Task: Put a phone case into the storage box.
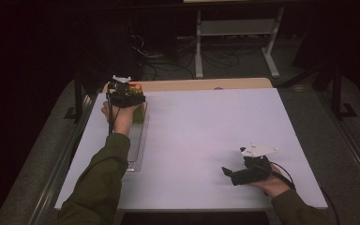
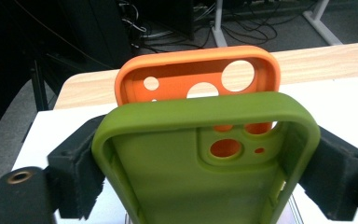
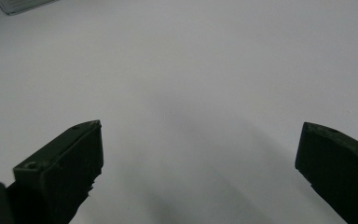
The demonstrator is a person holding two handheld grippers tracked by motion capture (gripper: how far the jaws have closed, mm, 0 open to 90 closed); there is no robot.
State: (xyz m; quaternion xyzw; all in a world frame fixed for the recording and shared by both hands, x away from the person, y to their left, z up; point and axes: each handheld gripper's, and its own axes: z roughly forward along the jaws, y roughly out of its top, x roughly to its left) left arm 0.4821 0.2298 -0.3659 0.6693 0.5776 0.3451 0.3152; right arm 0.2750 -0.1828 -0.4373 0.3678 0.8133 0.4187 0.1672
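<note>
Your left arm stretches up the white table's left edge, its left gripper at the far corner, jaws flanking an olive-green phone case that stands upright just in front of an orange phone case; whether the pads still press it, you cannot tell. Your right gripper rests low near the front right, jaws spread wide over bare tabletop

Green case, orange case, seemingly plain.
</note>
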